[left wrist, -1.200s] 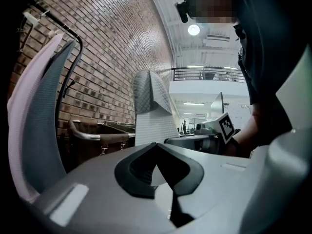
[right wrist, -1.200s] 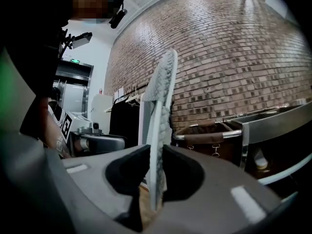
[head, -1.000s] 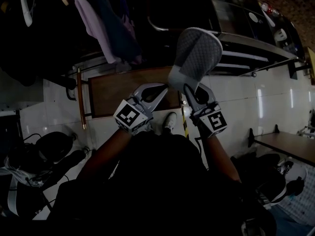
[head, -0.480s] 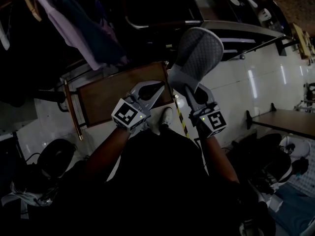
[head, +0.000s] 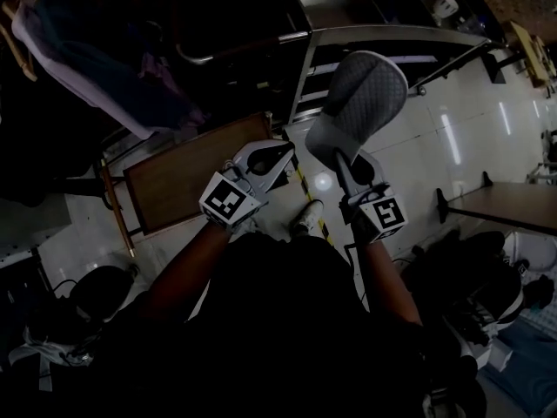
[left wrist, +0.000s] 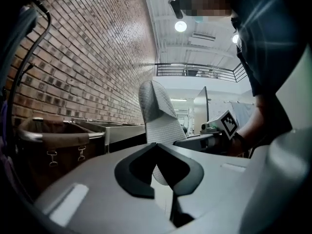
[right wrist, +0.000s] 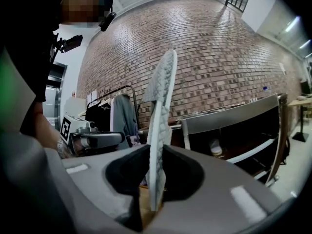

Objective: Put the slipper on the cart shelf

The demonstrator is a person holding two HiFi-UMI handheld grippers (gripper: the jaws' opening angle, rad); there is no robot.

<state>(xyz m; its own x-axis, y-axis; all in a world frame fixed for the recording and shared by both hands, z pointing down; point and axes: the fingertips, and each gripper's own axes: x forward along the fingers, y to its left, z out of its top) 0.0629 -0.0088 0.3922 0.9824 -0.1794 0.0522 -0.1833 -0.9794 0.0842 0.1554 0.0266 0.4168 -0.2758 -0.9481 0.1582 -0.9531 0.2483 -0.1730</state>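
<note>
A grey slipper [head: 361,103] stands upright in the air with its textured sole facing me, and my right gripper [head: 341,157] is shut on its lower end. In the right gripper view the slipper [right wrist: 160,111] shows edge-on, pinched between the dark pads. My left gripper [head: 285,152] hangs just left of it, shut and holding nothing; its tips meet in the left gripper view [left wrist: 155,145], where the slipper [left wrist: 158,121] rises beyond them. The metal cart [head: 348,33] with its shelves stands just beyond the slipper. In the right gripper view the cart [right wrist: 234,116] is at the right.
A brown wooden table [head: 191,172] stands below and left of the grippers. Clothes [head: 96,68] hang on a rack at the upper left. A pale shoe [right wrist: 217,147] sits on a low cart shelf. A second table [head: 513,203] is at the right. My own shoe [head: 306,219] shows on the tiled floor.
The view has swung towards the cart, so the wooden table and clothes slid left. The slipper and both grippers stay together, now nearer the cart's frame. The grip is unchanged.
</note>
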